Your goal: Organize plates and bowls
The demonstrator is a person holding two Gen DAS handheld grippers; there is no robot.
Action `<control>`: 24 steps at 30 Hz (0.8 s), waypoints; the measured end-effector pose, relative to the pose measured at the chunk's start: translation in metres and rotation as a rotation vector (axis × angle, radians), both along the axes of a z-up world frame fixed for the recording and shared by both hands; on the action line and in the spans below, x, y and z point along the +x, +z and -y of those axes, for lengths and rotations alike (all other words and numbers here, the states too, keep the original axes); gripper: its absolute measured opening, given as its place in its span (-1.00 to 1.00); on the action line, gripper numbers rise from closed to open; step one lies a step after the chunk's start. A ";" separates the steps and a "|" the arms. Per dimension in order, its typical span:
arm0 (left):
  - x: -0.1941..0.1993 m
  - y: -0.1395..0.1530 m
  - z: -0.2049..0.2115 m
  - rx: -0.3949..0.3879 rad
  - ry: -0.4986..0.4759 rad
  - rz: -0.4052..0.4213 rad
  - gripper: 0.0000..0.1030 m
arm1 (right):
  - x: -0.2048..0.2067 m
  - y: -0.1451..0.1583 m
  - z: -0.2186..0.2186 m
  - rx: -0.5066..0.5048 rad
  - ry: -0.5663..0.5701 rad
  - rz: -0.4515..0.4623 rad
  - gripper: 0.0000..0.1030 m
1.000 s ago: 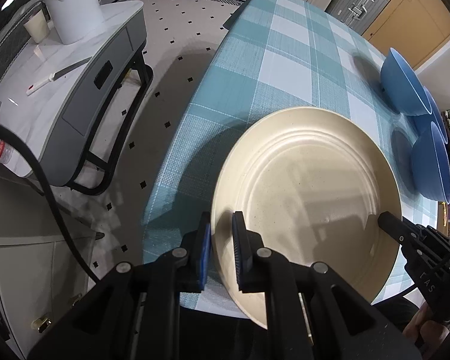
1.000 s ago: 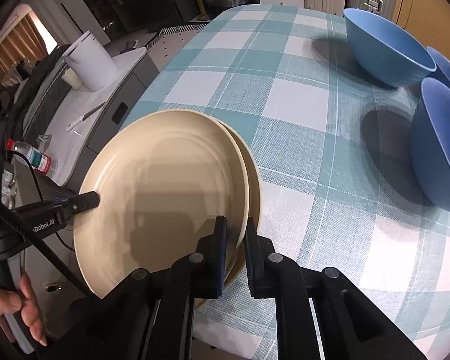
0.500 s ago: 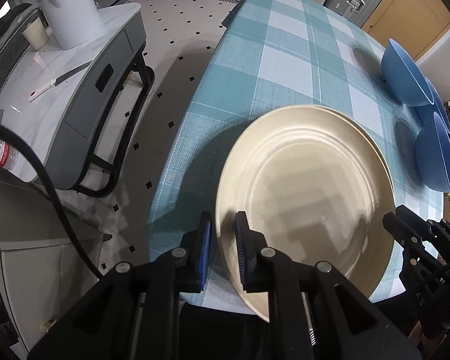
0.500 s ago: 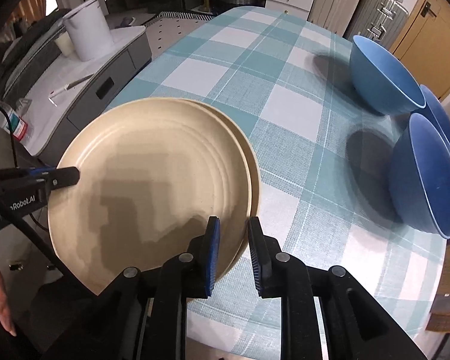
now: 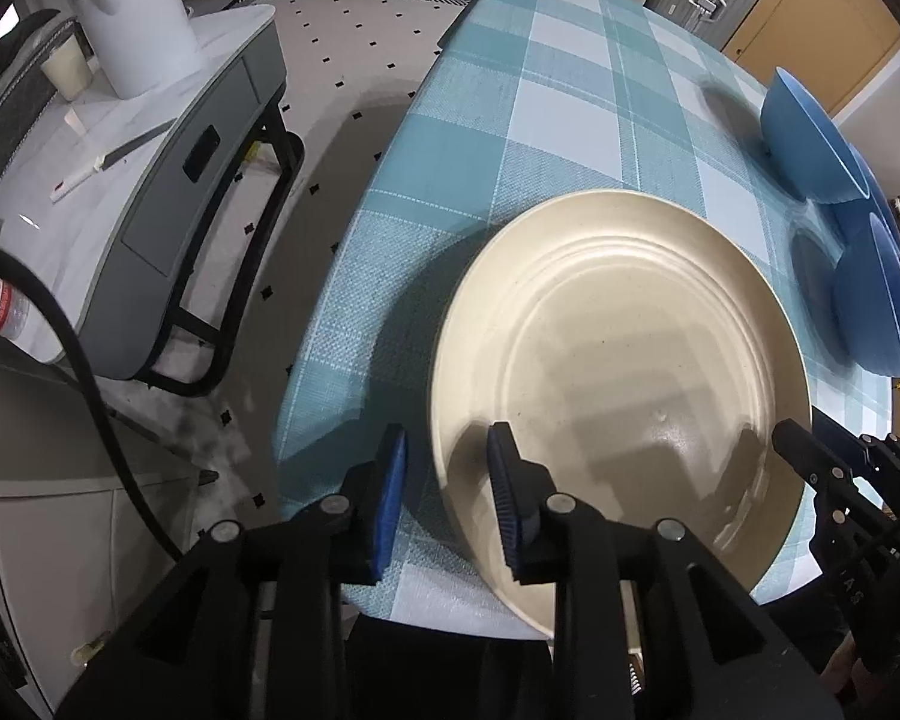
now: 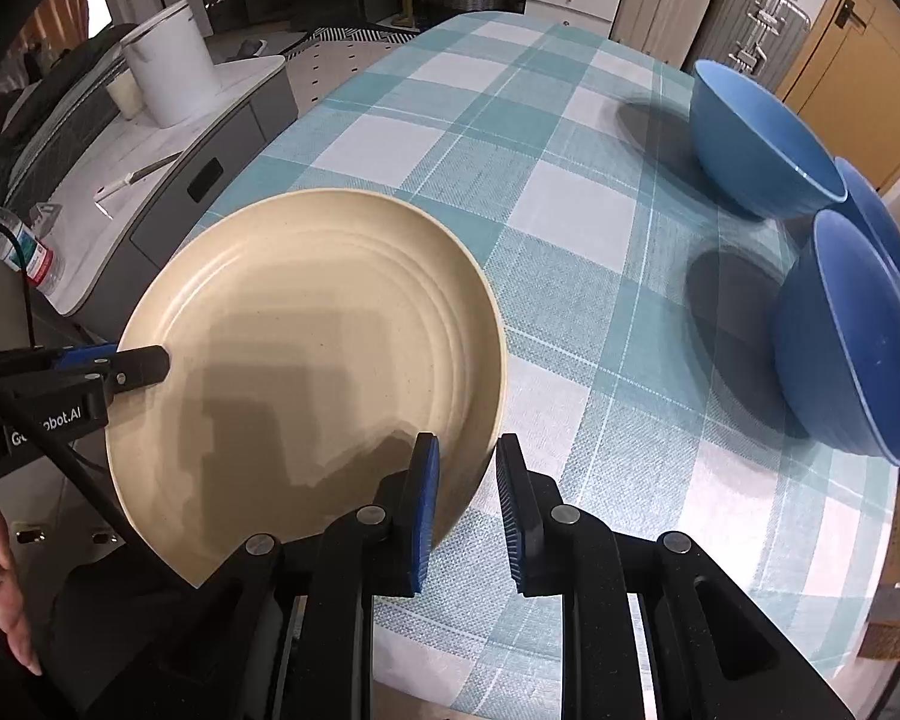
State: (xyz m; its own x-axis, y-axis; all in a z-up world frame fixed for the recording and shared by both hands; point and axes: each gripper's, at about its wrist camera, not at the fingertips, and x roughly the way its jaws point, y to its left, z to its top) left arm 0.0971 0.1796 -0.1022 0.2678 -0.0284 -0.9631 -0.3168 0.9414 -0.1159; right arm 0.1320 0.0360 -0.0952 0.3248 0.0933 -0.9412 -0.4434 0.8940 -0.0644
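Here is the cream plate (image 5: 618, 360) lying on the checked tablecloth (image 5: 570, 90) at the near left edge of the table, and both tools are spread around its rim with nothing clamped. The left gripper (image 5: 450, 498) has its jaws released, 1 blue pad over the plate and the other outside the rim, a clear gap on each side. The right gripper (image 6: 467, 489) is likewise released, its left pad above the plate's edge and its right pad over the cloth. Only 1 plate face can be made out now; whether another lies under it cannot be told. So the plate side looks settled, set down and let go. Over on the far right, 3 blue bowls (image 6: 756, 144) sit close together, 2 nested or overlapping and the nearest blue bowl (image 6: 852, 342) tilted on its side against them, not in a tidy stack. That looks like the work left: gathering those bowls into 1 neat nest. The side cabinet (image 5: 168, 138) to the left, with its white bucket (image 5: 138, 30), plays no part.
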 end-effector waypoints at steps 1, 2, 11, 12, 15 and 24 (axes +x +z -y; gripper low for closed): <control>0.000 0.000 0.001 0.005 -0.003 0.000 -0.49 | 0.001 -0.001 0.000 0.003 -0.002 -0.001 -0.64; 0.001 0.001 0.001 0.006 -0.003 -0.001 -0.49 | 0.002 -0.001 0.001 0.005 -0.004 -0.002 -0.64; -0.009 0.010 -0.018 -0.067 0.039 0.022 -0.15 | 0.009 0.000 0.015 0.072 -0.033 -0.020 -0.45; -0.010 0.010 -0.020 -0.091 0.042 0.033 -0.15 | 0.011 0.000 0.020 0.101 -0.051 -0.026 -0.39; -0.010 0.008 -0.018 -0.102 0.038 0.034 -0.14 | 0.016 -0.005 0.031 0.159 -0.113 -0.066 -0.36; -0.007 -0.011 -0.020 -0.184 0.059 0.011 -0.15 | 0.024 -0.025 0.040 0.330 -0.177 -0.201 -0.34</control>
State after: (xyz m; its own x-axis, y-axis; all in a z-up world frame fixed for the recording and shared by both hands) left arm 0.0899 0.1993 -0.1129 0.2849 -0.1872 -0.9401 -0.3689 0.8838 -0.2877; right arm 0.1561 -0.0035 -0.1200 0.1760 0.3600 -0.9162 -0.2561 0.9154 0.3105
